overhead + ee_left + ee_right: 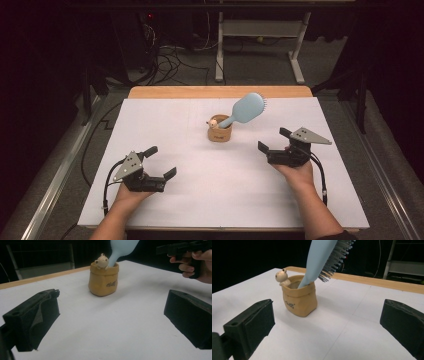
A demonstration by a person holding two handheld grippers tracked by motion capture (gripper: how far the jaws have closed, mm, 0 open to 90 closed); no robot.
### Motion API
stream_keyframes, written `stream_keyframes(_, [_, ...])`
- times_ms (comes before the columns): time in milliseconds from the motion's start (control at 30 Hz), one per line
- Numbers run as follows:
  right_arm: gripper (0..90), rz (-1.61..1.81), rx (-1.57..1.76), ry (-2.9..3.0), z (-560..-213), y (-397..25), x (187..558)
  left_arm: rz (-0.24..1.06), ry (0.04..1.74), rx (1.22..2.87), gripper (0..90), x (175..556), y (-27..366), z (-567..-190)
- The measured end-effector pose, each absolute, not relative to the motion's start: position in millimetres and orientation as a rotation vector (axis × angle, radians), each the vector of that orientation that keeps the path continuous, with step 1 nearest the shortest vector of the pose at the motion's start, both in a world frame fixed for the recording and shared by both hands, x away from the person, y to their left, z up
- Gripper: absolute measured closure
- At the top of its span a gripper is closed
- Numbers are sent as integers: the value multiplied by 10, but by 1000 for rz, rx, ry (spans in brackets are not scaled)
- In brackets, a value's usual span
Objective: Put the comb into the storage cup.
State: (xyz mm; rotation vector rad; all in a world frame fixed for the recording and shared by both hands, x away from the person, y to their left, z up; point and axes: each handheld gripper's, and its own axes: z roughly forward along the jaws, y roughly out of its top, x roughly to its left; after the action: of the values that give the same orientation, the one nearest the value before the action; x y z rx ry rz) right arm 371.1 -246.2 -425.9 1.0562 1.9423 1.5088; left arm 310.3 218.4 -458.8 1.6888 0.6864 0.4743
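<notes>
A tan sack-shaped holder (pixel 219 133) (pixel 103 280) (pixel 300 299) with a small animal figure on its rim stands mid-table. A light blue hairbrush (pixel 246 109) (pixel 121 249) (pixel 322 260) leans in it, handle down, head up to the right. My left gripper (pixel 160 161) (pixel 110 318) rests open at the near left, well short of the holder. My right gripper (pixel 274 139) (pixel 329 326) is held open at the right, a little away from the holder. Nothing lies between either pair of jaws.
The white sheet (pixel 200 200) covers a wooden table whose edge (pixel 220 92) shows at the back. Beyond it are a metal desk frame (pixel 260 45) and floor cables (pixel 170 62). Dark space surrounds the table.
</notes>
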Motion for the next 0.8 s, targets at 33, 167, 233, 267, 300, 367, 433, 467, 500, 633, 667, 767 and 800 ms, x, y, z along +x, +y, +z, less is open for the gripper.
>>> stream_keyframes(33, [3,1511,1054,1945,-4268,-2472,3688,476,686,1687,10,3098,2190,-4585])
stream_keyframes(167, [2,1510,1034,1940,-4315,-2526,3549,480,681,1686,10,3077,2205,-4573])
stream_keyframes(233, [3,1508,1036,1938,-4338,-2564,3485,483,681,1684,10,3072,2216,-4568])
stream_keyframes(267, [2,1511,1033,1927,-4356,-2601,3437,481,683,1681,10,3071,2221,-4567])
stream_keyframes(300, [3,1512,1031,1916,-4371,-2630,3398,482,687,1677,10,3071,2227,-4567])
stream_keyframes(367, [2,1516,1023,1902,-4396,-2683,3325,486,688,1680,10,3066,2241,-4568])
stream_keyframes(433, [2,1511,1020,1892,-4414,-2748,3240,486,689,1681,10,3060,2252,-4570])
stream_keyframes(467, [2,1512,1017,1882,-4418,-2776,3200,485,691,1679,10,3055,2260,-4569])
stream_keyframes(500, [2,1515,1012,1867,-4422,-2805,3158,484,695,1676,10,3051,2267,-4568])
stream_keyframes(633, [2,1537,1011,1833,-4427,-2920,3006,491,699,1676,10,3025,2295,-4568])
stream_keyframes(667, [2,1538,1007,1822,-4428,-2956,2956,492,702,1676,10,3019,2302,-4570])
stream_keyframes(767, [2,1534,1002,1803,-4434,-3020,2861,492,706,1677,10,3004,2310,-4574])
stream_keyframes(800, [2,1529,997,1794,-4439,-3044,2832,492,705,1677,10,2999,2307,-4572])
